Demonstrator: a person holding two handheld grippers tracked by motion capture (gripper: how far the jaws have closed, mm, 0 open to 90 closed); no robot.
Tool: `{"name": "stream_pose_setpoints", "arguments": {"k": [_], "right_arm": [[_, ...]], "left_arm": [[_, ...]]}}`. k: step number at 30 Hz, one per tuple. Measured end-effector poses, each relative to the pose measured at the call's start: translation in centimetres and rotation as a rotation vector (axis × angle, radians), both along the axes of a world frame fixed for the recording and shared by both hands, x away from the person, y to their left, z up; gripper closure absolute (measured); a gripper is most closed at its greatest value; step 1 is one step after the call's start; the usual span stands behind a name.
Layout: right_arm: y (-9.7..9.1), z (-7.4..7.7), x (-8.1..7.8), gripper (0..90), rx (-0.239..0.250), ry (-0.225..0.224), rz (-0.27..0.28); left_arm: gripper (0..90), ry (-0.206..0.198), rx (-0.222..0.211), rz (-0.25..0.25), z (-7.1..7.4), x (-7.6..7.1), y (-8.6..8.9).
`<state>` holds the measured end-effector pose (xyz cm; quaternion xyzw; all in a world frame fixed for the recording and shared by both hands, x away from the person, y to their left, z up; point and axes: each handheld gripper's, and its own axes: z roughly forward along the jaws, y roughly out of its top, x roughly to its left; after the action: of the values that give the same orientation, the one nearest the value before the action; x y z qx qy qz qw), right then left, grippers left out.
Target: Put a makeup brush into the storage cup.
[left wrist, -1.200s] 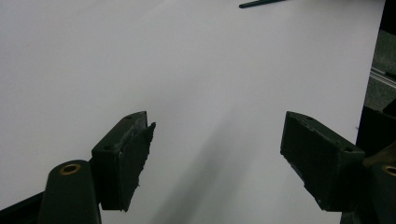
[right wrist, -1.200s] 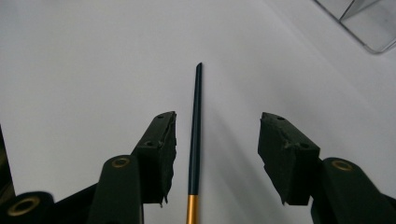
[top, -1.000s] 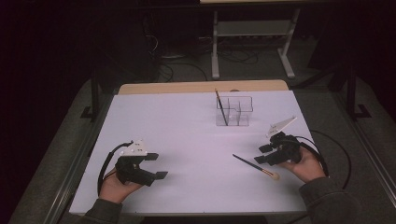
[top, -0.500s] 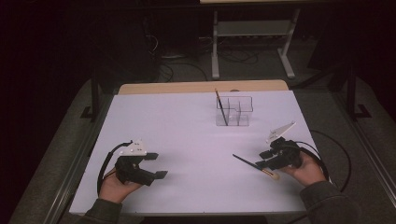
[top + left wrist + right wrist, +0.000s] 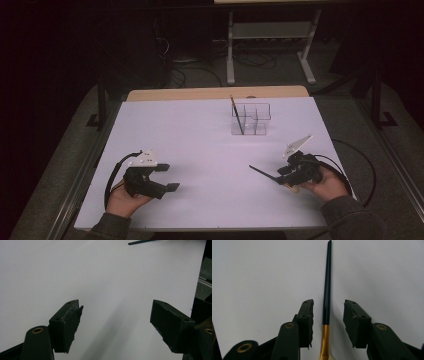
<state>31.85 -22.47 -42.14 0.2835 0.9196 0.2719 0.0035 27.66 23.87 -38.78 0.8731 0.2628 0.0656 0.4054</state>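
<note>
Closing right tongs [image 5: 328, 315] astride brush [image 5: 327, 290]

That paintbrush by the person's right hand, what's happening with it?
A person sits at a white table with a two-jaw gripper in each hand. The right gripper is lined up over a paintbrush with a black handle and gold ferrule, lying flat on the table. Its jaws have just been closing, with the handle between them but not yet pinched. The left gripper rests open with nothing in it. A clear organizer farther back already has another brush standing in it.
</note>
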Motion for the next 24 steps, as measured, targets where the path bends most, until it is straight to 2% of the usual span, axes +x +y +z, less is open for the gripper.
{"name": "stream_pose_setpoints", "arguments": {"k": [6,24], "right_arm": [[-0.05,-0.22,-0.11,62.1,-0.018,0.010,0.003],[0.17,-0.50,-0.29,70.4,-0.059,0.019,0.015]], "left_arm": [[23.2,0.006,0.012,-0.006,-0.12,0.01,-0.21],[23.2,0.005,0.010,-0.007,-0.05,0.02,-0.16]]}}
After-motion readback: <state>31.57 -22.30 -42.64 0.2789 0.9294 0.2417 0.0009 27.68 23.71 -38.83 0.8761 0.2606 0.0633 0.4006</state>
